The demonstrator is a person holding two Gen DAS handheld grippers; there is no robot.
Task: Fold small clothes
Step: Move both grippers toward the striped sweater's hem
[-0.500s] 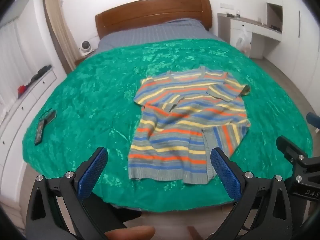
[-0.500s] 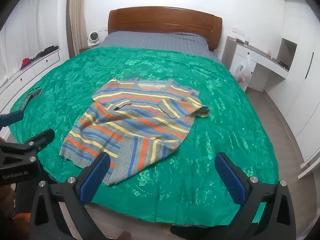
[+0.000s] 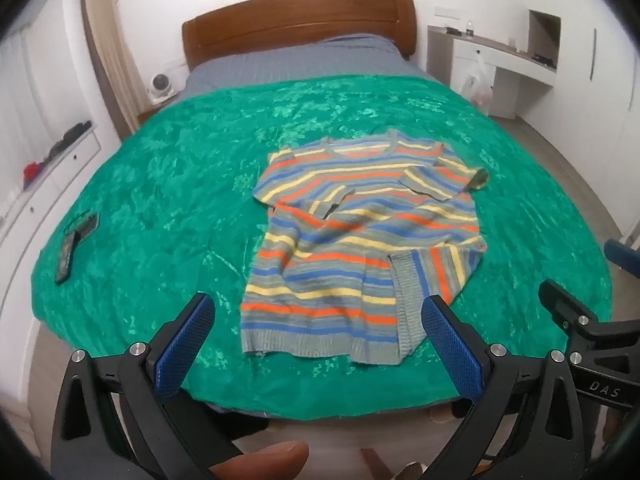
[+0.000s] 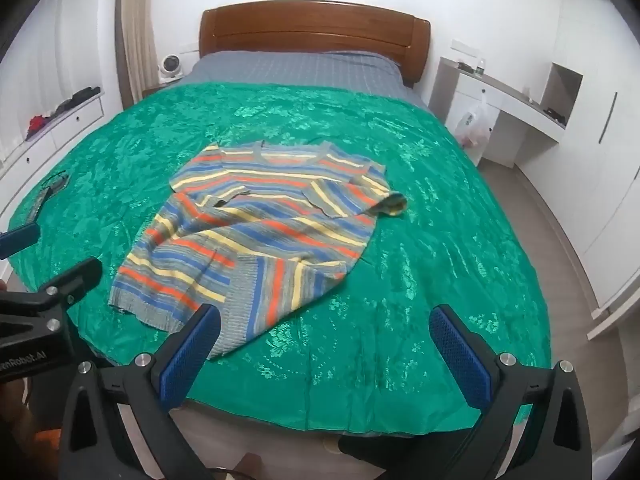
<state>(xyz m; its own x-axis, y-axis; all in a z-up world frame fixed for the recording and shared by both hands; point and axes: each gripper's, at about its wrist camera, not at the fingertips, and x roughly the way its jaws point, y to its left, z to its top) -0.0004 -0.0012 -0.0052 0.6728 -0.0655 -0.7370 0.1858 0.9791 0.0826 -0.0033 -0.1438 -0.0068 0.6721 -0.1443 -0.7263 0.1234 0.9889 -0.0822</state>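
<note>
Striped sweater [image 3: 360, 240] partly folded, sleeves tucked in; final folds left; both grippers [image 3: 316, 340] [image 4: 324, 352] held spread, empty

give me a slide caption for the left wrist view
Open left gripper hovers above the near hem of a striped sweater lying on a green bedspread, sleeves folded in.

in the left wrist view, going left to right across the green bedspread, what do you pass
dark remote-like object → striped sweater → right gripper's finger at the right edge.
</note>
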